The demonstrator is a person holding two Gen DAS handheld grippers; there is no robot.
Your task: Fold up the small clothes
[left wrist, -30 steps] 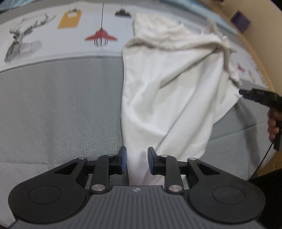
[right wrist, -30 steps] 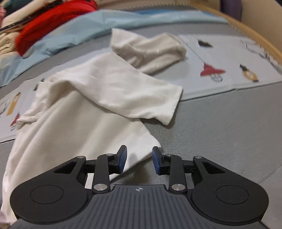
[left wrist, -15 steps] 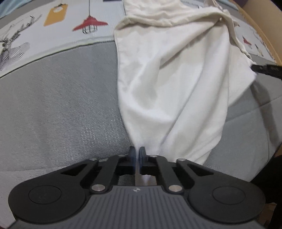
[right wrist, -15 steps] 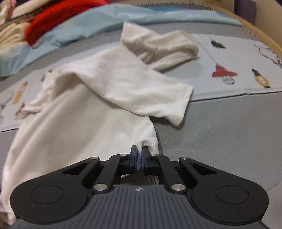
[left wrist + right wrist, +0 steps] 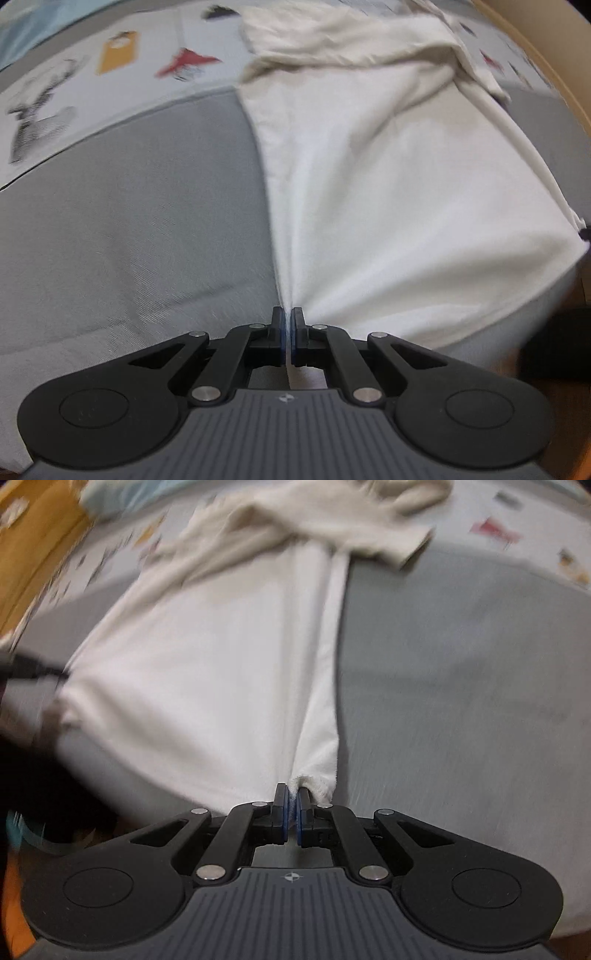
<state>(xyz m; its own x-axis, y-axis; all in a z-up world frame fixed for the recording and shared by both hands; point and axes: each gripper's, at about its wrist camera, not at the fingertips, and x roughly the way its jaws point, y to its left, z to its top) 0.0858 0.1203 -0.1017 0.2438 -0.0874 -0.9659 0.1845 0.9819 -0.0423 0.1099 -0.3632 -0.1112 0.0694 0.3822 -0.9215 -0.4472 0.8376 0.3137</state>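
Left tongs [image 5: 287, 325] low over the grey bed [image 5: 129, 229], pinching one hem corner of the white shirt [image 5: 388, 192], right tongs [image 5: 291, 805] level with them, pinching the other corner, shirt stretched flat between, sleeves bunched far.

No readable words, brand names or numbers anywhere. Only a small compass-like cross emblem [image 5: 291, 877] moulded on the ribbed grey housing of the right gripper [image 5: 291, 796], just behind its closed jaws — a similar mark [image 5: 285, 398] on the left gripper [image 5: 287, 320], blurred. On the printed bedsheet [image 5: 92, 85] beyond the left gripper, pictures only — an orange tag shape [image 5: 117, 52], a red lamp figure [image 5: 186, 62], a striped deer drawing [image 5: 38, 110] — no lettering legible.
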